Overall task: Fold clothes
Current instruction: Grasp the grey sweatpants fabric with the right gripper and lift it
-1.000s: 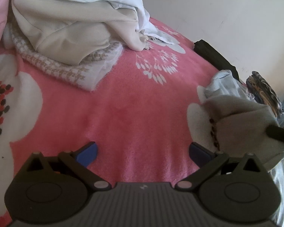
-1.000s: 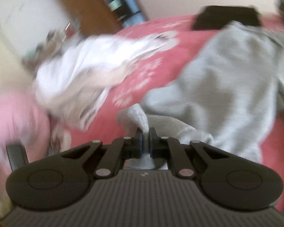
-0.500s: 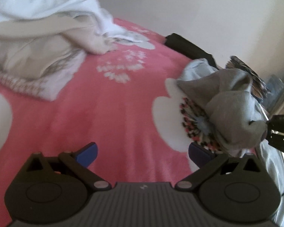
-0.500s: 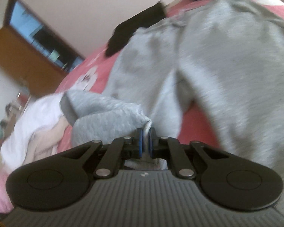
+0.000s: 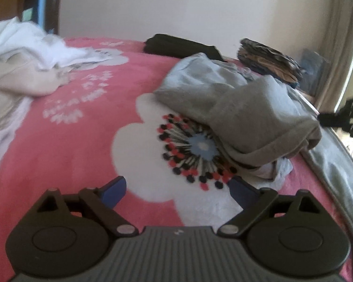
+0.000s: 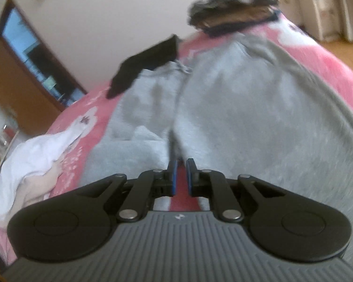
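The left claw [image 5: 177, 191] hangs over the pink bed cover [image 5: 66, 141], jaws wide but closing, nothing between them; the grey sweatpants [image 5: 251, 117] lie bunched ahead and to its right, one leg doubled over. The right claw [image 6: 180, 176], just beside the crotch of the sweatpants [image 6: 247, 122], has its jaws barely parted and opening; only bed cover shows in the gap, so it looks released. By my reading a fold has just been laid; next, the left claw needs a fresh hold on the cloth's edge, kept flat.
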### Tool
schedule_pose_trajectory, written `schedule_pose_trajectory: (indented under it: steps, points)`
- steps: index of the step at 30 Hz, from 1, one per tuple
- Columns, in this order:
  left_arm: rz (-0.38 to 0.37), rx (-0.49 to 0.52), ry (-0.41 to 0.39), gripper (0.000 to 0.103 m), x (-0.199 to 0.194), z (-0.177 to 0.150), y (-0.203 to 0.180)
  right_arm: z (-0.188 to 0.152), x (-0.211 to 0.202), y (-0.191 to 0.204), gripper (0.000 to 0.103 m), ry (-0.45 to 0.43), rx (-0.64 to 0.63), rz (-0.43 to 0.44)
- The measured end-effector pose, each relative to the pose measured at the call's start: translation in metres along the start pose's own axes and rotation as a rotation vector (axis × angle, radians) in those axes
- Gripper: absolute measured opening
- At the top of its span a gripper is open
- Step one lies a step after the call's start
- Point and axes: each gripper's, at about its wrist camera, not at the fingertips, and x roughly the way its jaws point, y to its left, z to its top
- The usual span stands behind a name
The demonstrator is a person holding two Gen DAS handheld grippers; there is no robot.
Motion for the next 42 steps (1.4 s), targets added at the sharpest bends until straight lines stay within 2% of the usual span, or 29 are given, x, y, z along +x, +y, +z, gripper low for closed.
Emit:
schedule_pose_trajectory:
  steps: [5,6,10,12,13,15,16,17,20,26,31,34,39,42]
  points:
    - [-0.061,0.212,-0.054,0.088,0.013,-0.001,-0.036,-0.001,-0.014,0.018,0.030,0.069,-0.032,0.127]
    - [-0.074,0.252,-0.056,0.083,0.018,-0.001,-0.045,-0.003,-0.013,0.021,0.031,0.090,-0.033,0.145]
    - [-0.070,0.344,-0.045,0.073,0.042,-0.001,-0.070,-0.010,-0.007,0.032,0.033,0.149,-0.033,0.186]
    - [-0.062,0.350,-0.038,0.056,0.050,0.000,-0.075,-0.013,-0.008,0.034,0.033,0.160,-0.023,0.186]
    - [-0.058,0.352,-0.034,0.054,0.054,0.001,-0.077,-0.013,-0.008,0.033,0.033,0.162,-0.017,0.185]
    - [-0.052,0.368,-0.051,0.033,0.054,0.001,-0.081,-0.014,-0.010,0.031,0.033,0.163,-0.008,0.182]
    - [-0.032,0.386,-0.061,0.029,0.053,0.000,-0.084,-0.014,-0.011,0.030,0.033,0.163,-0.005,0.178]
    - [-0.021,0.390,-0.069,0.020,0.051,-0.001,-0.086,-0.016,-0.012,0.029,0.033,0.164,-0.005,0.170]
    - [0.000,0.387,-0.100,0.008,0.042,0.000,-0.087,-0.019,-0.016,0.026,0.033,0.167,-0.002,0.152]
    - [0.016,0.386,-0.190,0.005,0.011,0.003,-0.084,-0.022,-0.024,0.027,0.033,0.169,0.002,0.142]
    - [-0.012,0.365,-0.238,0.005,-0.021,0.008,-0.076,-0.023,-0.032,0.035,0.033,0.170,-0.018,0.147]
    - [-0.086,0.295,-0.240,0.005,-0.045,0.013,-0.065,-0.023,-0.035,0.039,0.033,0.173,-0.032,0.151]
    - [-0.287,0.163,-0.231,0.004,-0.089,0.017,-0.039,-0.025,-0.038,0.044,0.033,0.191,-0.030,0.160]
    - [-0.388,0.147,-0.167,0.004,-0.113,0.009,-0.025,-0.028,-0.040,0.046,0.033,0.230,-0.032,0.167]
